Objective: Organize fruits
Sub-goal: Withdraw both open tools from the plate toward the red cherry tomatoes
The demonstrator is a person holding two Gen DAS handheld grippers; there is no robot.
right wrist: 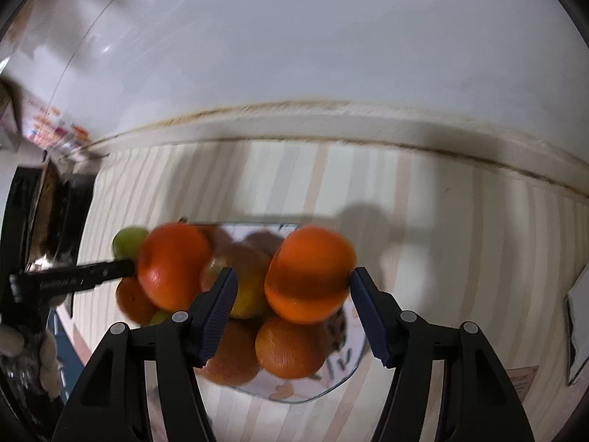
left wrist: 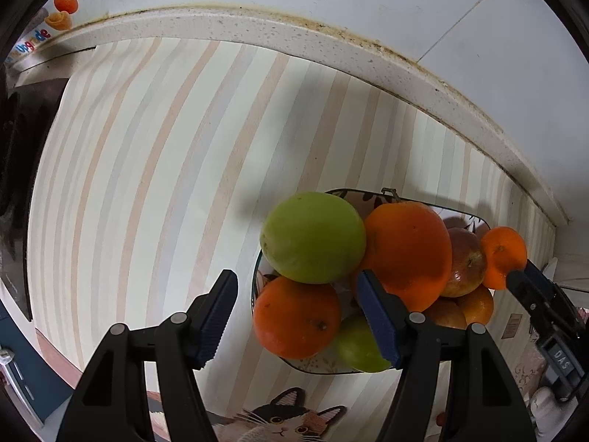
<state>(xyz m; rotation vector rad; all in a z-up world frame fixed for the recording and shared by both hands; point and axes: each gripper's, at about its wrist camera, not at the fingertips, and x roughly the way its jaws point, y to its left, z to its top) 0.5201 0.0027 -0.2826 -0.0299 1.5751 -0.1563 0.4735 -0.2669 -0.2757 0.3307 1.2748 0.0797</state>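
Orange and green fruit fills the bowl (left wrist: 257, 287). The right gripper (right wrist: 291, 287) stands half open around an orange (right wrist: 309, 276) above the bowl; whether both pads press it cannot be told through the blur. The left gripper (left wrist: 298, 313) hovers half open and empty over the bowl. Oranges look firm, round, prone to roll: best gripped across the middle. Only the left view shows the cat mat (left wrist: 279, 420) below the bowl.

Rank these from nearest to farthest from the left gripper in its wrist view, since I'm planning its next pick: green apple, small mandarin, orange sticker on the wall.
1. green apple, just beyond the left gripper, in the bowl.
2. small mandarin, at the bowl's far right, by the other gripper.
3. orange sticker, far upper left on the wall.
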